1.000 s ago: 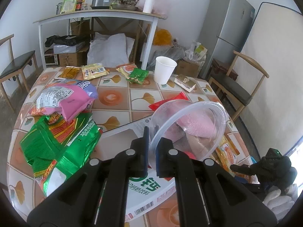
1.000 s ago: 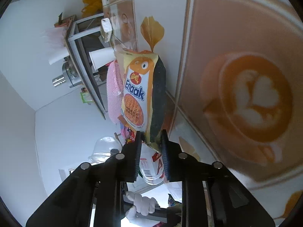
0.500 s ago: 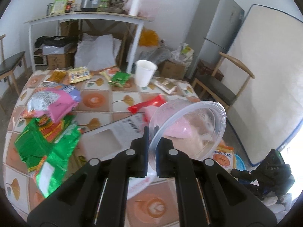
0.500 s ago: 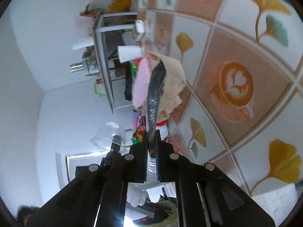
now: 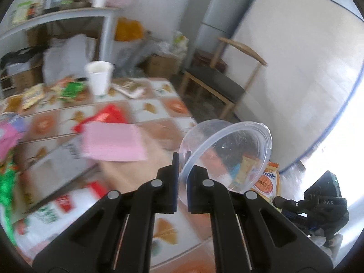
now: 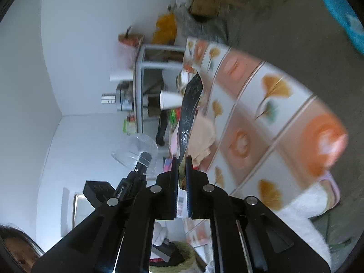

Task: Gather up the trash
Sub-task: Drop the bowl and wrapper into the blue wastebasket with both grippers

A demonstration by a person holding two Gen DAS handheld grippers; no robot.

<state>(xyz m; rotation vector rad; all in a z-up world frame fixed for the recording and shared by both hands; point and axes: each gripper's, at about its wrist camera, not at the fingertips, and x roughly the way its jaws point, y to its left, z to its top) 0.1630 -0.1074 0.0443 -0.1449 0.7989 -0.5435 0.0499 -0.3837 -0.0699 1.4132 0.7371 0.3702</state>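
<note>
My left gripper (image 5: 182, 173) is shut on the rim of a clear plastic bowl (image 5: 229, 152) and holds it up past the table's right edge; the bowl also shows in the right wrist view (image 6: 136, 152). My right gripper (image 6: 181, 175) is shut on an orange snack packet, seen edge-on as a dark strip (image 6: 190, 111), lifted off the tiled table (image 6: 261, 122). In the left wrist view the packet (image 5: 266, 179) shows beside the bowl. Pink wrappers (image 5: 111, 143) and a red wrapper (image 5: 102, 118) lie on the table.
A white paper cup (image 5: 99, 77) and several snack wrappers (image 5: 70, 88) sit at the table's far side. A wooden chair (image 5: 218, 84), a fridge (image 5: 225, 11) and a leaning mattress (image 5: 295, 68) stand to the right. A blue bin (image 6: 341, 11) is on the floor.
Both grippers have lifted and swung right, off the table's edge. The bowl now hangs over the floor, and the packet is raised higher above the table.
</note>
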